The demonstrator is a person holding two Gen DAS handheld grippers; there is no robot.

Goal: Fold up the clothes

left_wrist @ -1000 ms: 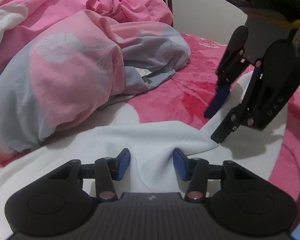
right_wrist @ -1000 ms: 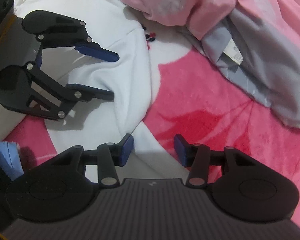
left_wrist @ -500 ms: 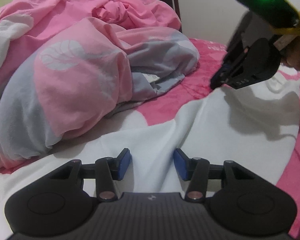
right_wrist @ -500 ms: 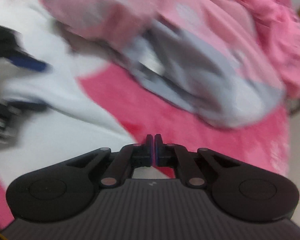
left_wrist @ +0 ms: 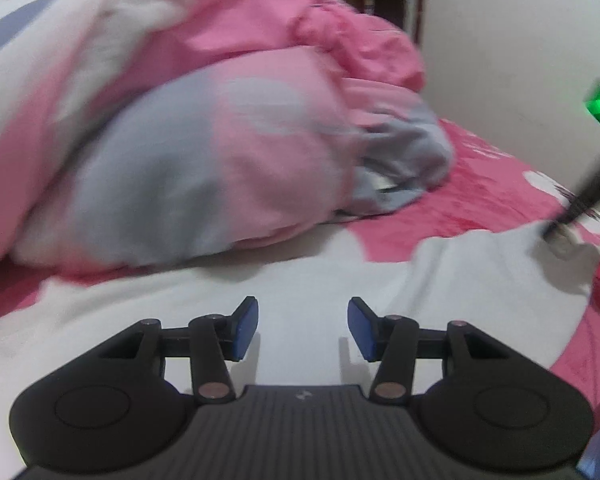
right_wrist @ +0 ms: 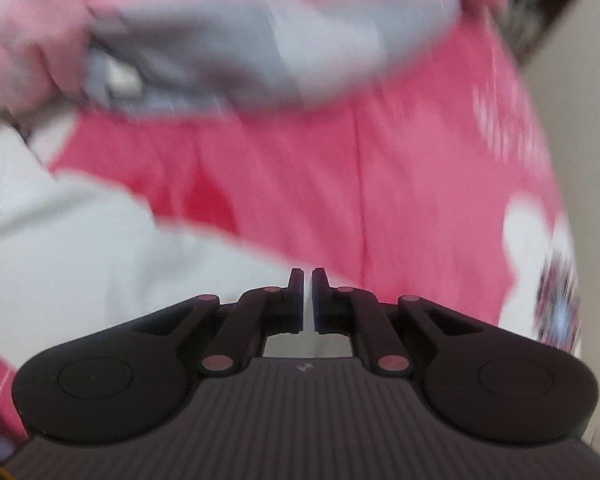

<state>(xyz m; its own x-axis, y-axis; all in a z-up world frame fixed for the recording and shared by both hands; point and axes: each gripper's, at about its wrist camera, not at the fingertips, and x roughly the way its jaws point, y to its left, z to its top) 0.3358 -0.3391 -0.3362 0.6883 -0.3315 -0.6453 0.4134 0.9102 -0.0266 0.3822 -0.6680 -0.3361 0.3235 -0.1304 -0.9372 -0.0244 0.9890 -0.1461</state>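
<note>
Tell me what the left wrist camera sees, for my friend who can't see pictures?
The left hand-held gripper hangs open over a white garment spread on a pink bed sheet. At far right, the right hand-held gripper pinches the garment's corner. A blurry pink and grey quilt is heaped behind.

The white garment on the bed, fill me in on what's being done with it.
A person is working on the white garment, spread on a pink bedsheet, with a tool in each hand. The right tool is shut on an edge of the cloth, holding it out to the side. The left tool is open over the garment, gripping nothing. A bundled pink and grey blanket lies behind.
</note>
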